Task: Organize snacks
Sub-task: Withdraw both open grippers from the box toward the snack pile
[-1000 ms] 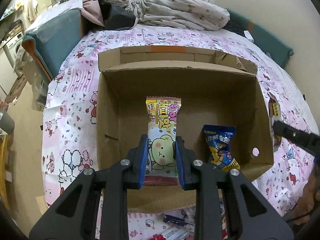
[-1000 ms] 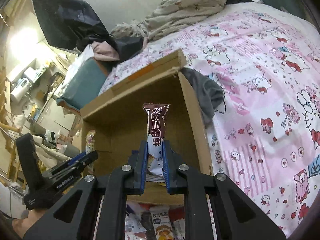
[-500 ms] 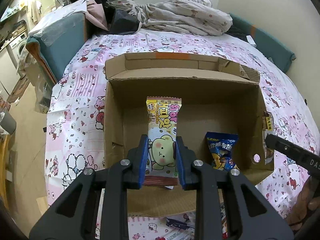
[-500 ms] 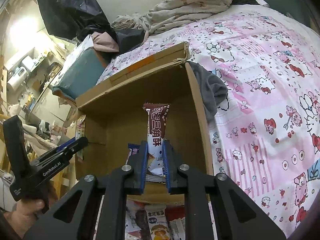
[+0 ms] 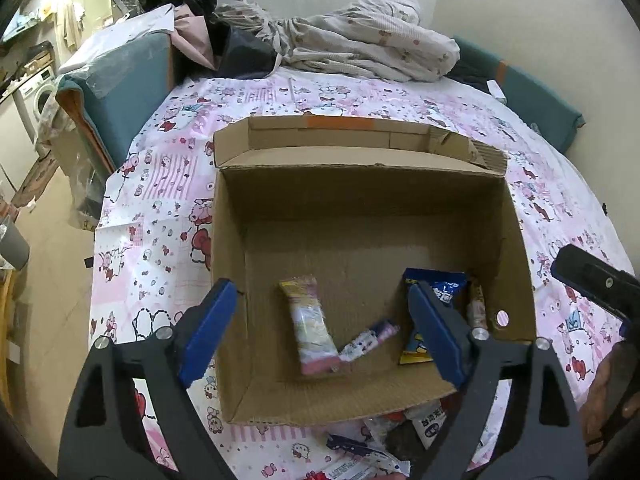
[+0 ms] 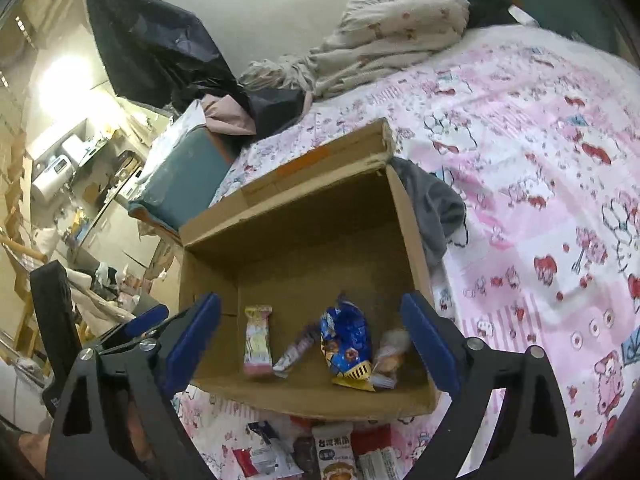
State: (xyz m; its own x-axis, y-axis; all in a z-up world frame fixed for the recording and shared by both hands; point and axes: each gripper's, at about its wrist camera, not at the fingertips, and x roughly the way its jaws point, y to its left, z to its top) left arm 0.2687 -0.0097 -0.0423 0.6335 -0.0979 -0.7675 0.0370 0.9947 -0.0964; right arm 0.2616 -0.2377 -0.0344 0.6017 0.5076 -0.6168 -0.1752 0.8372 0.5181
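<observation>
A crumpled blanket (image 5: 360, 40) lies at the far end of the pink sheet (image 5: 168, 168), beside a teal cushion (image 5: 120, 84).

Dim indoor light, fisheye-warped edges

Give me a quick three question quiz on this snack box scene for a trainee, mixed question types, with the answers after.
1. True or false: the left gripper grips a snack.
2. Which packet lies nearest the right wall of the cardboard box? A) blue packet B) pink and yellow packet C) pale tan packet
3. Where do the unsorted snacks lie?

Key: 1. False; its jaws are opening with nothing between them. 2. C. 3. On the bedsheet, just outside the box's near wall.
</observation>
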